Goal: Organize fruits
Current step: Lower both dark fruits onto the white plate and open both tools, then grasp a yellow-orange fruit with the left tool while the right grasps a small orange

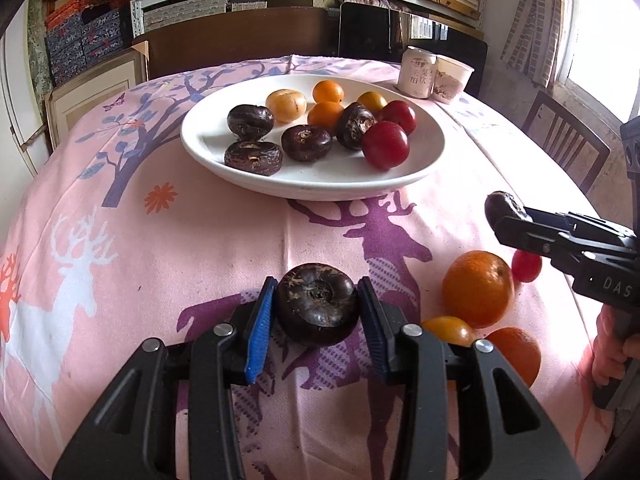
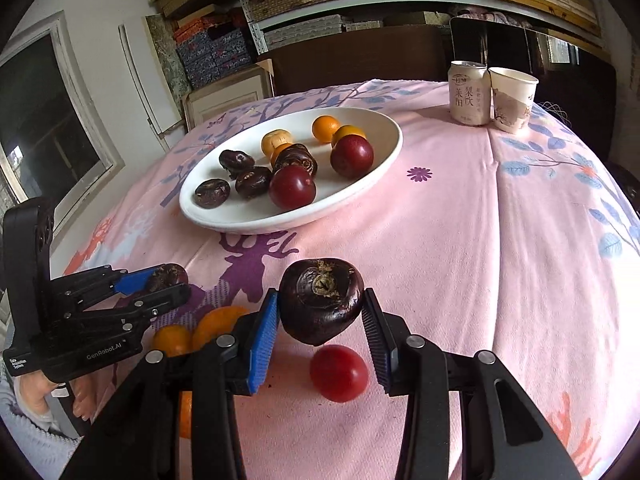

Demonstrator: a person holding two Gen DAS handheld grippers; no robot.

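Observation:
My left gripper [image 1: 317, 305] is shut on a dark water chestnut [image 1: 318, 304] just above the pink cloth. It also shows in the right wrist view [image 2: 170, 280]. My right gripper [image 2: 320, 308] is shut on another water chestnut [image 2: 321, 300], held above the cloth; it shows in the left wrist view [image 1: 505, 210]. A white plate [image 1: 424, 160] ahead holds several water chestnuts, small oranges and two red plums. Loose on the cloth lie an orange [image 1: 478, 288], smaller oranges [image 1: 448, 330] and a red plum [image 2: 339, 373].
A drink can [image 2: 469, 93] and a paper cup [image 2: 512, 99] stand at the table's far right. A wooden chair [image 1: 568, 140] stands to the right of the table. Shelves with boxes fill the back wall.

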